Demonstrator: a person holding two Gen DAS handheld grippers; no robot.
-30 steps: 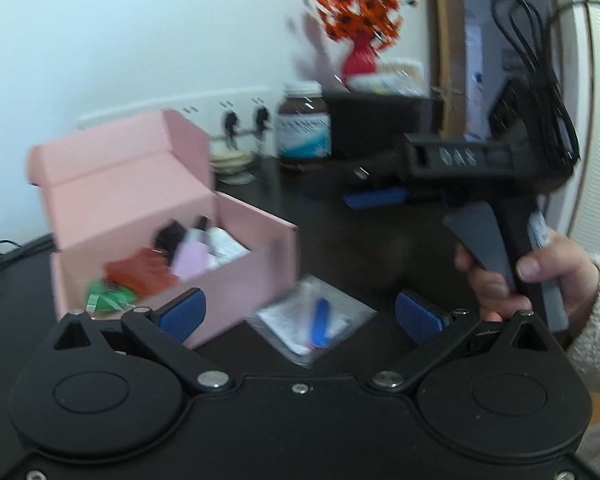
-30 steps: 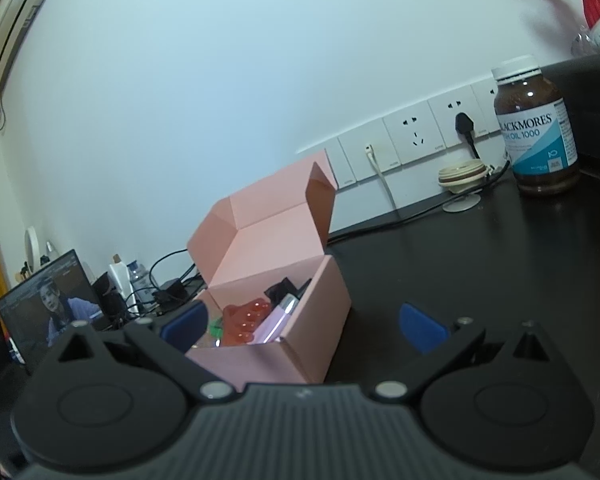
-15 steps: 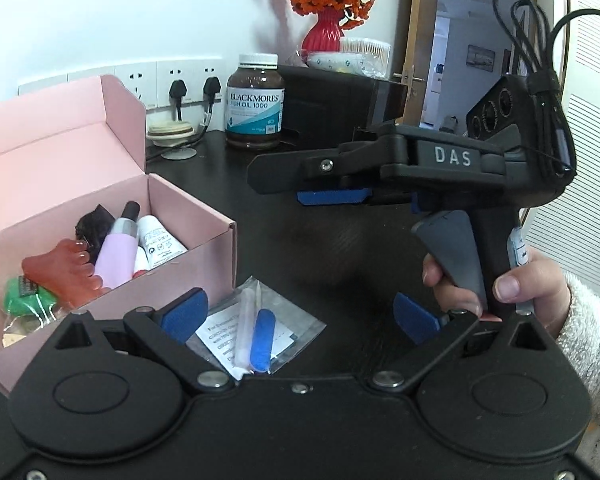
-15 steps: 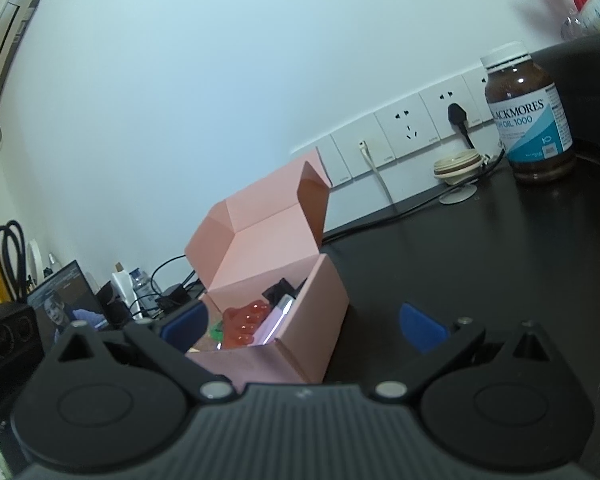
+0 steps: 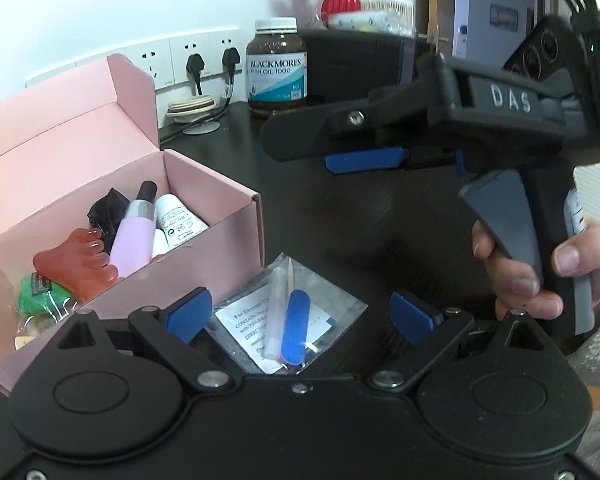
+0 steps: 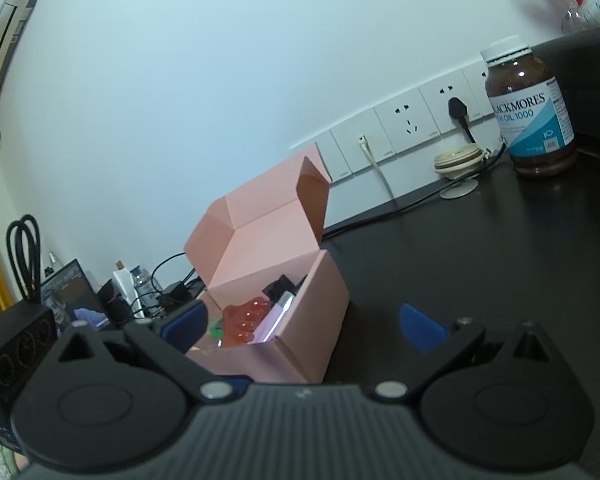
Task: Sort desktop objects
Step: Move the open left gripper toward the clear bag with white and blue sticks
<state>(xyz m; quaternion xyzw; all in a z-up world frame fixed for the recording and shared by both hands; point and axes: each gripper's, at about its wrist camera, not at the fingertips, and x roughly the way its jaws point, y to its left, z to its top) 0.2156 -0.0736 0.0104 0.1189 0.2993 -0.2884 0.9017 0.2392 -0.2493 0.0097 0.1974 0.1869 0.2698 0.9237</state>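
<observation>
The left gripper (image 5: 300,314) hangs over a clear plastic packet (image 5: 288,320) lying flat on the dark desk (image 5: 360,232), just right of the open pink box (image 5: 220,240). Its blue fingers (image 5: 188,312) are spread wide, having narrowed only slightly a moment ago, and the packet lies between them untouched; they hold nothing. Inside the packet are a printed slip, a pale stick and a small blue file.

The step in hand looks to be picking up this packet and putting it in the box with the lilac tube (image 5: 134,236), the white tube (image 5: 180,216) and the red comb-like piece (image 5: 76,268) already there.

To do it well, lower the fingers until the tips sit almost on the desk, one on each side of the packet's middle, where the stick and file give some thickness. The film is thin and slippery, so a pinch at a bare edge would likely slide off. Close slowly and lift straight up before swinging left, clearing the box's near wall, which stands very close to the packet.

The right gripper (image 6: 304,328) is held off to the right, fingers apart and empty, pointing toward the box; it is best kept there, out of the left gripper's path.
</observation>
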